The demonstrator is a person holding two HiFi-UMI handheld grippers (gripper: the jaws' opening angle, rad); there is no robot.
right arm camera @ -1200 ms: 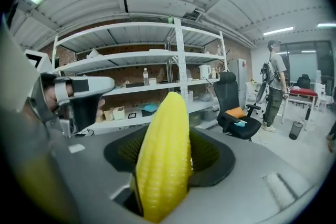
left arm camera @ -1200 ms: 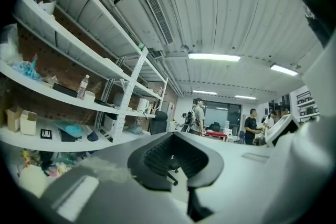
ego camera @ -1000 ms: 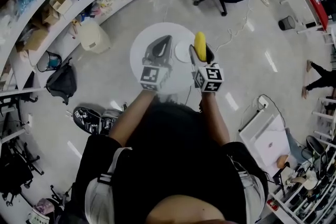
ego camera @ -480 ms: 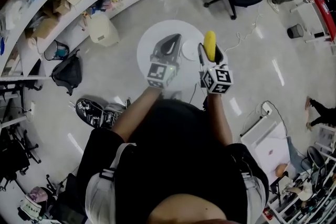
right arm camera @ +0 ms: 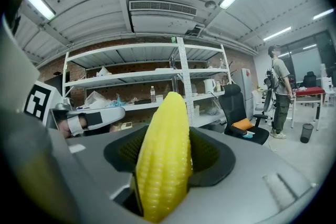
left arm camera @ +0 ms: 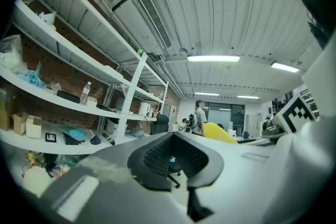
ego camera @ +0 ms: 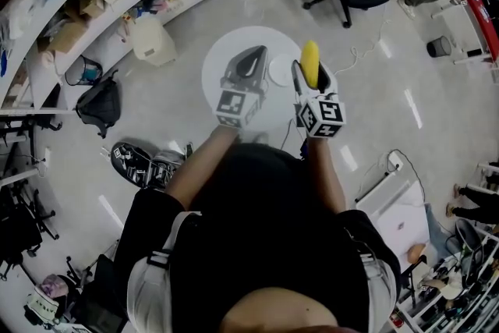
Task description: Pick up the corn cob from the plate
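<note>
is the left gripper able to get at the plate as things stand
Probably yes: the plate lies bare on the table beside the left gripper, nothing between them. The right gripper, holding the corn, is close on the plate's other side.

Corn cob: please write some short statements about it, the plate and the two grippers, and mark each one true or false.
1. The corn cob stands between the jaws of the right gripper. True.
2. The corn cob lies on the plate. False: the right gripper holds it, off the plate.
3. The left gripper holds nothing. True.
4. The plate is on a square black table. False: the table is round and white.
</note>
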